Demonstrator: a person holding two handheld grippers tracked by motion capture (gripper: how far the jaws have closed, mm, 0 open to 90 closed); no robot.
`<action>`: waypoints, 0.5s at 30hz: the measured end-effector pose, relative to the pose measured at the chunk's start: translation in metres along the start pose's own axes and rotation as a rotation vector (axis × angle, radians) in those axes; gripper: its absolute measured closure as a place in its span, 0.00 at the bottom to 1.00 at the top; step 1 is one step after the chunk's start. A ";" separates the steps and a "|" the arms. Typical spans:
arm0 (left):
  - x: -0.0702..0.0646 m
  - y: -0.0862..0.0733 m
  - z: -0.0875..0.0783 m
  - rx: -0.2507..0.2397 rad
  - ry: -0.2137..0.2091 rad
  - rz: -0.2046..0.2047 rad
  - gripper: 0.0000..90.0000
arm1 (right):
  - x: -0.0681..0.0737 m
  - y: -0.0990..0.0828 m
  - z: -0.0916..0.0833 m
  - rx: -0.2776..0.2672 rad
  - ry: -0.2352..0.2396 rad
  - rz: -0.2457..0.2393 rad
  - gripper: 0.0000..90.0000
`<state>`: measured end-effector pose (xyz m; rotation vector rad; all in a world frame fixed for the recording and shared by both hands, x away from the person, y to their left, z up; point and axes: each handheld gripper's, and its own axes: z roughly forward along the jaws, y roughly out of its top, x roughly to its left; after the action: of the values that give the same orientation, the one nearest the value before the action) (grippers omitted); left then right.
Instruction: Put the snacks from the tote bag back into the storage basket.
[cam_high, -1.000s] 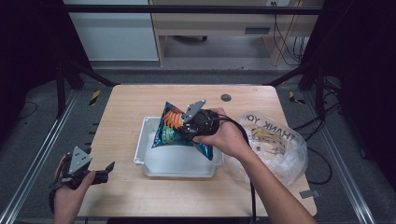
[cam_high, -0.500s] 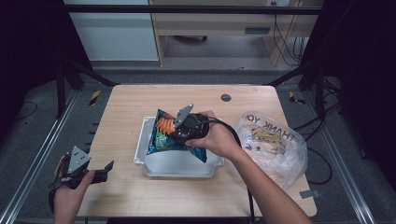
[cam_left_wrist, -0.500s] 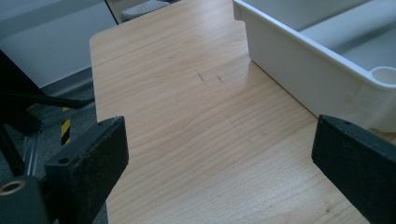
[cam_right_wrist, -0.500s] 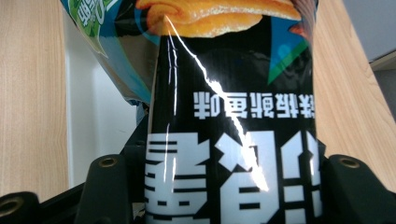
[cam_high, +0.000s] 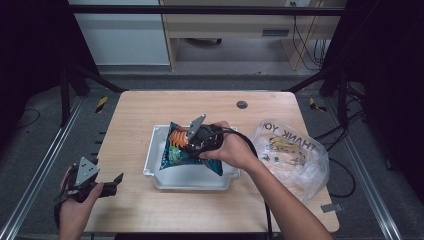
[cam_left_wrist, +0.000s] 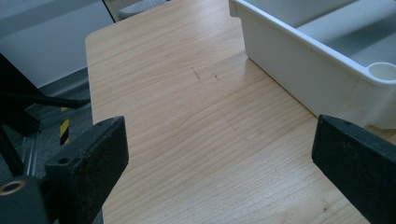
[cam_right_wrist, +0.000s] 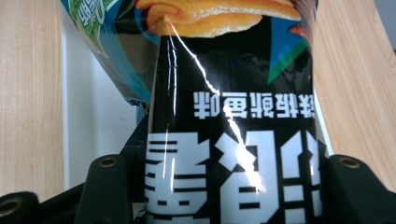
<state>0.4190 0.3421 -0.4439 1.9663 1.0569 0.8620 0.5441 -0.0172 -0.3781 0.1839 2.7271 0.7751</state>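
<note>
Fingers of right gripper (cam_high: 192, 145) clamp a chip bag (cam_high: 181, 150) over white tray (cam_high: 165, 177); left gripper (cam_high: 112, 182) wide on wooden table (cam_high: 150, 110).

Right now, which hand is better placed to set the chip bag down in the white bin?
Right. The right gripper holds the chip bag between its fingers, over the white bin. The left gripper sits open by the table's near-left edge, beside the bin.
</note>
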 end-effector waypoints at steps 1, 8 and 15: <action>0.000 0.000 0.000 0.001 -0.001 0.002 0.04 | -0.001 -0.001 0.001 0.001 0.002 -0.006 0.46; 0.002 0.000 -0.001 0.000 0.002 -0.005 0.04 | 0.001 -0.001 0.009 0.014 0.027 -0.024 0.46; 0.001 0.000 -0.001 -0.001 0.000 -0.003 0.04 | 0.002 -0.004 0.020 0.038 0.051 -0.024 0.46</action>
<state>0.4190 0.3436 -0.4430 1.9641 1.0587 0.8608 0.5485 -0.0108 -0.3970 0.1410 2.7880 0.7309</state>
